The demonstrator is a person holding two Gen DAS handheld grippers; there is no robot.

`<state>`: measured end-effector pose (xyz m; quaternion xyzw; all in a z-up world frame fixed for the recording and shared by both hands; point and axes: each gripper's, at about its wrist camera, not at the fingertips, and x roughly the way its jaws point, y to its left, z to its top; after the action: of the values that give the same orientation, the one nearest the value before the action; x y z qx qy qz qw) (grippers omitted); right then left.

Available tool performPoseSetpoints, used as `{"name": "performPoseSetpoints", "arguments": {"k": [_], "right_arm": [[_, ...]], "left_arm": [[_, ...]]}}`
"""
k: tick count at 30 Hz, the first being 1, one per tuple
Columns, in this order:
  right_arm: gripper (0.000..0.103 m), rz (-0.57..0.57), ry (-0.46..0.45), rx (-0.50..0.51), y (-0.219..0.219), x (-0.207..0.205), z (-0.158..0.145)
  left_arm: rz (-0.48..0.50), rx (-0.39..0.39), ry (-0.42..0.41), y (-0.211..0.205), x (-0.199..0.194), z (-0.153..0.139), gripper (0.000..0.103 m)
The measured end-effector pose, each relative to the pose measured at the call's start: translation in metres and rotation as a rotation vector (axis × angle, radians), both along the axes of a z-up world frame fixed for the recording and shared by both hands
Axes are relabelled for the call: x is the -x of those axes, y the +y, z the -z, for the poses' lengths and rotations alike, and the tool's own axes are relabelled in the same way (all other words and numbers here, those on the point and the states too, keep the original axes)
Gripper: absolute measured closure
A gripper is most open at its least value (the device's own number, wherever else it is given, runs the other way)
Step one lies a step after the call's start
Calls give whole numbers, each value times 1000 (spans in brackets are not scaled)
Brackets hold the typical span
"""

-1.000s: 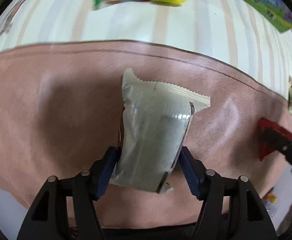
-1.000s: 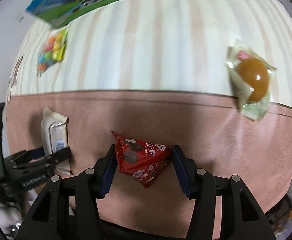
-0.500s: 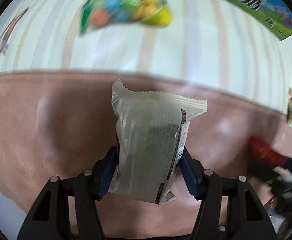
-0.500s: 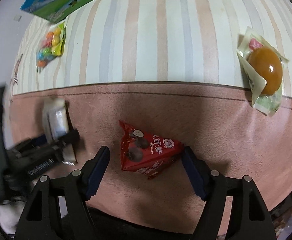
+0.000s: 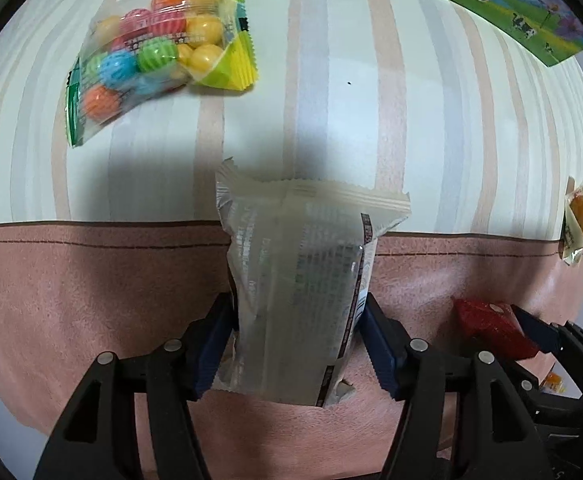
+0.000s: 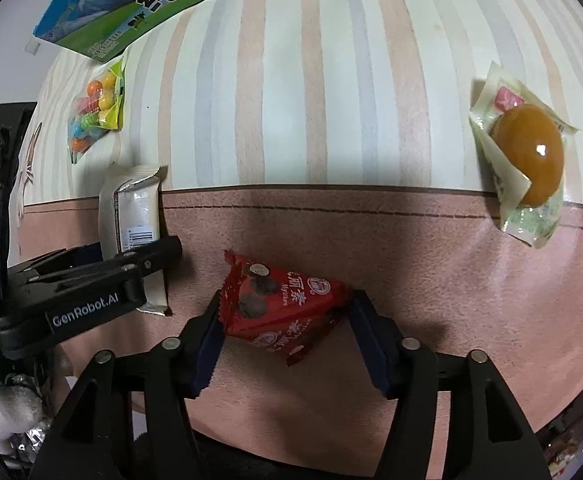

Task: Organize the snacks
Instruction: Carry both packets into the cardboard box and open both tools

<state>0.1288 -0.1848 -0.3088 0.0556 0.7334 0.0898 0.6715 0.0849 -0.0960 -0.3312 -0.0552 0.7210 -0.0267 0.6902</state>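
Observation:
My left gripper (image 5: 297, 344) is shut on a white snack packet (image 5: 299, 280) and holds it over the line where the pink cloth meets the striped cloth. The packet also shows in the right wrist view (image 6: 131, 216), with the left gripper (image 6: 159, 248) on it. My right gripper (image 6: 285, 336) has its jaws against both sides of a red triangular snack packet (image 6: 279, 312) on the pink cloth. That red packet also shows in the left wrist view (image 5: 491, 328).
A bag of coloured candy balls (image 5: 151, 56) lies on the striped cloth at the far left. A packet with an orange-brown round snack (image 6: 523, 160) lies at the right on the cloth line. A green and blue milk carton (image 6: 139, 4) lies at the back.
My left gripper has carried the white packet forward toward the striped cloth and the candy bag. My right gripper opened wide half a second ago and has closed again on the red packet.

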Motion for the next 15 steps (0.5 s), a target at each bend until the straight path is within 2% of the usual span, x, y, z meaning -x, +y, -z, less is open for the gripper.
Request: {"name": "performPoseSetpoints", "arguments": {"k": [4, 5, 8, 12, 15], "right_arm": [[37, -44, -7, 56, 23, -9, 12], [41, -58, -17, 79, 24, -8, 13], [49, -77, -68, 119, 33, -1, 9], [50, -92, -143, 149, 31, 7, -11], [51, -88, -177, 134, 29, 11, -34]], "left_arm": [[0, -18, -17, -8, 2, 8, 44], [-2, -26, -31, -20, 10, 16, 44], [-2, -52, -67, -36, 31, -5, 46], [-6, -44, -90, -41, 40, -17, 46], [-10, -25, -111, -43, 44, -31, 47]]}}
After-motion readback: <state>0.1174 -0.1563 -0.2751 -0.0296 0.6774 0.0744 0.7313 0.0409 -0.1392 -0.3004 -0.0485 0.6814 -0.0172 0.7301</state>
